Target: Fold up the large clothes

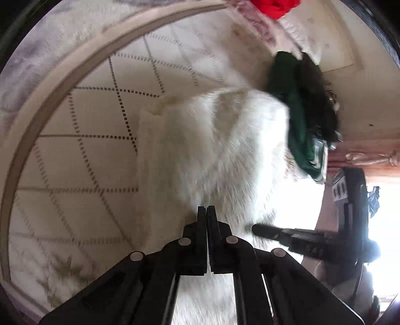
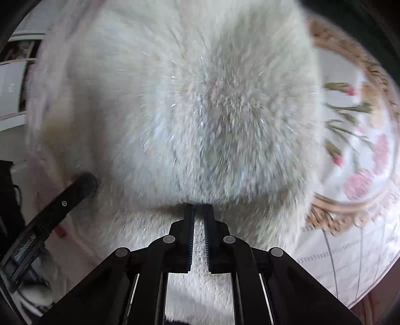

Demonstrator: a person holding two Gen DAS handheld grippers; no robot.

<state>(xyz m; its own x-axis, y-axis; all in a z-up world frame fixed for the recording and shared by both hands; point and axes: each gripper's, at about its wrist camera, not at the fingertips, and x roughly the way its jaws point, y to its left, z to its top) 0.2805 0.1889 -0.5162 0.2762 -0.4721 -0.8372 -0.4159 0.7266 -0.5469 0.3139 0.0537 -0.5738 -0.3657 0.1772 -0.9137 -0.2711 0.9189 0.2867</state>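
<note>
Both tools engaged on one item: a large white long-pile furry garment (image 1: 212, 150), hanging or draped ahead of both cameras over a bed with a quilted cream cover stitched in a diamond pattern (image 1: 87, 140).

Left tool (image 1: 206, 212): jaws pressed together, almost no gap; white fur spreads directly ahead of and below the tips. Reads as clenched on a thin edge of the garment, though the pinched layer itself is barely visible.

Right tool (image 2: 199, 208): jaws narrowly parted with a strip of white pile between the ribbed pads; grasping the garment's edge.

Key relation: the garment extends forward and away from both tools, its bulk beyond the tips. The right tool appears in the left view at lower right (image 1: 260, 228), close beside the left one, so the two grips sit near each other on the same edge.

Judgement: the held edge must travel outward over the bulk to make a fold.

Also present: dark green and black clothing heaped on the bed (image 1: 300, 110), red fabric at top (image 1: 273, 7), floral-printed bedspread with pink flowers (image 2: 360, 180). Motion blur throughout.
</note>
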